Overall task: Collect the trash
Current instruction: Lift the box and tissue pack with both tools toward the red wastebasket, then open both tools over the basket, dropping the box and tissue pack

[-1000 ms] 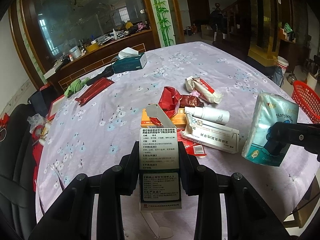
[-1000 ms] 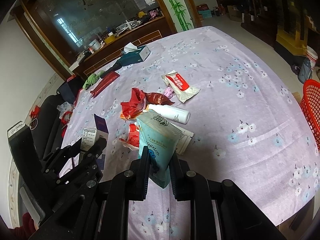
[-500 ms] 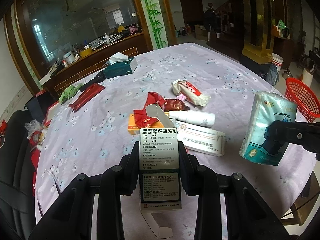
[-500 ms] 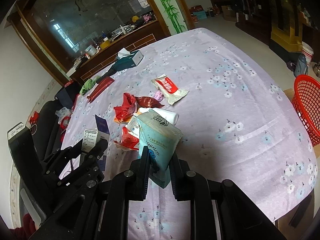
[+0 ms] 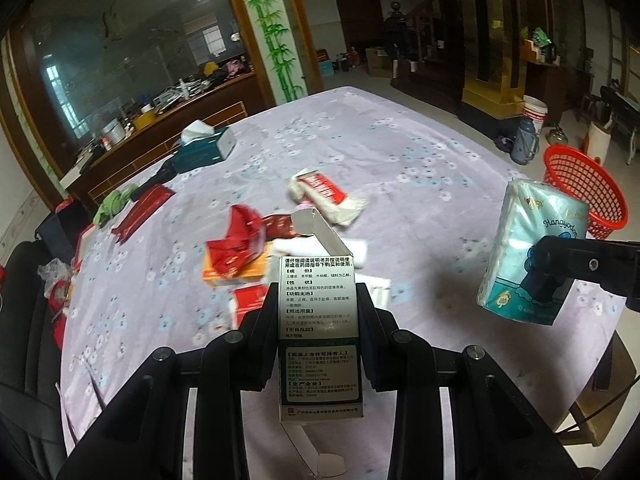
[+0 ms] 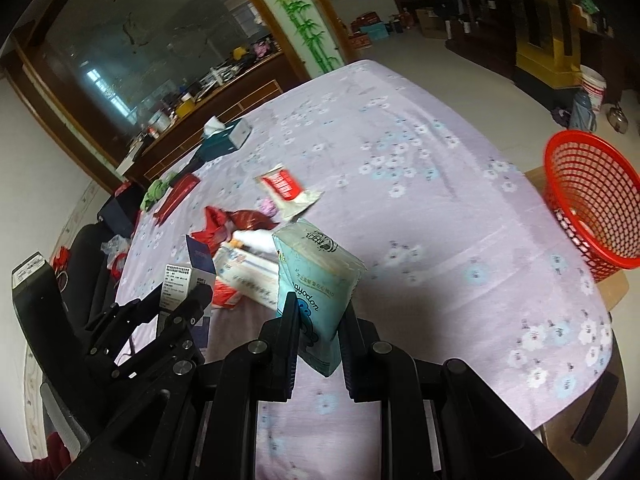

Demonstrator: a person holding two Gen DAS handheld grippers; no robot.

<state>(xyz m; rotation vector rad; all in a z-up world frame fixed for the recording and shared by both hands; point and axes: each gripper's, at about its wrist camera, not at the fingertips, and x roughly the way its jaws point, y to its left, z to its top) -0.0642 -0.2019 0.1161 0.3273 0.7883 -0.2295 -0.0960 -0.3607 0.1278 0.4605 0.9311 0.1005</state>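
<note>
My left gripper (image 5: 317,300) is shut on an upright white medicine box (image 5: 318,320) with its top flap open, held above the table. My right gripper (image 6: 318,308) is shut on a light-blue tissue pack (image 6: 316,284); that tissue pack (image 5: 528,252) and the right gripper (image 5: 548,276) show at the right of the left wrist view. The left gripper (image 6: 188,300) with its medicine box (image 6: 180,284) appears at the left of the right wrist view. A red basket (image 6: 596,200) stands past the table's right edge. Loose trash stays on the table: red wrappers (image 5: 240,240), a white-red packet (image 5: 328,196), a flat white box (image 6: 248,272).
A lilac flowered tablecloth (image 6: 420,152) covers the round table. A teal tissue box (image 5: 204,148), a long red packet (image 5: 140,212) and a green cloth (image 5: 114,204) lie at its far left. A dark chair (image 5: 20,320) stands left; a thermos (image 5: 524,144) and white bucket (image 5: 534,112) sit on the floor.
Both grippers have risen and pulled back from the trash pile while swinging right; the red basket now shows more fully. Each still holds its item.
</note>
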